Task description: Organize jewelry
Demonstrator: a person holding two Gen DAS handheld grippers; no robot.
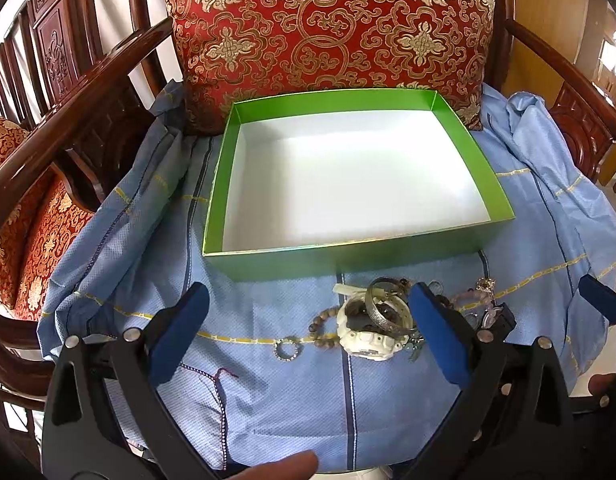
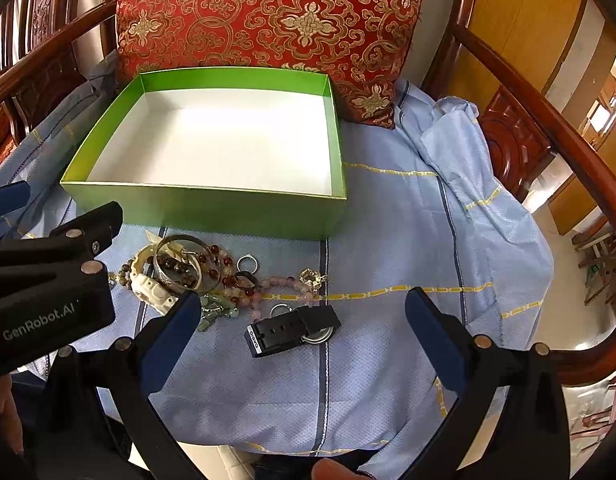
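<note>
1. Wooden armchair [image 2: 520, 80] for a stage, blue cloth [image 1: 267, 392] draped over the seat and a red cushion [image 1: 328, 24] propped against the back.
2. Centre seat: a green box [image 1: 496, 196], white floor bare, standing on the cloth just in front of the cushion.
3. Jewelry sits in a heap on the cloth, just in front of the box's near wall, none of it inside.
4. In the heap: a white watch [image 1: 368, 344] with a silver bangle [image 1: 382, 308] lying over it, a bead bracelet [image 1: 322, 330] to its left and a small ring [image 1: 285, 349] beside that.
5. From the right wrist view: a black strap [image 2: 291, 330] nearest the camera, pink beads [image 2: 275, 282] and red beads [image 2: 221, 260] behind it, pale green stones [image 2: 217, 310] by the blue finger.
6. Left gripper [image 1: 305, 334]: jaws wide apart, holding nothing, poised over the left half of the heap (white watch right between its fingers).
7. Right gripper [image 2: 303, 324]: also spread wide and empty, with the black strap between its fingers.
8. Both grippers sit side by side, the left one's black body showing at the left edge of the right wrist view.
</note>
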